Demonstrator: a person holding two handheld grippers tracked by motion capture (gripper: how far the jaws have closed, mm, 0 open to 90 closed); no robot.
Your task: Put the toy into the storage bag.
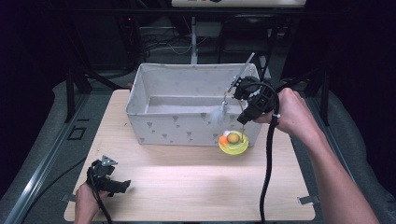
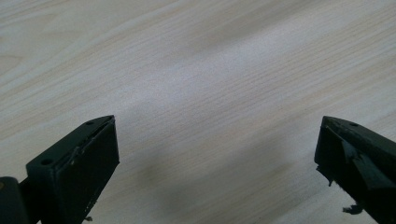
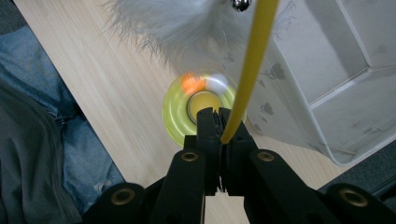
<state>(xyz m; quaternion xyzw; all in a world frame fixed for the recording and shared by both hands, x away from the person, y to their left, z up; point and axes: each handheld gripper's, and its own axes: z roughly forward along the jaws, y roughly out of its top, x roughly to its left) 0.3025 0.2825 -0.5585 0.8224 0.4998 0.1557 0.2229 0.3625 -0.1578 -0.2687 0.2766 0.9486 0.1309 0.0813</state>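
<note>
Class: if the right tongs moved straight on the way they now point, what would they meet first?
Probably the round yellow plastic toy on the light wooden table, directly beyond the right tongs; depth is unclear.

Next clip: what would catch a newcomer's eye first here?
Probably the bright yellow round toy on the table, just in front of the grey fabric bin, with the right gripper above it clamped on a thin yellow wand tipped with white feathers. The left gripper sits open near the table's front left.
</note>
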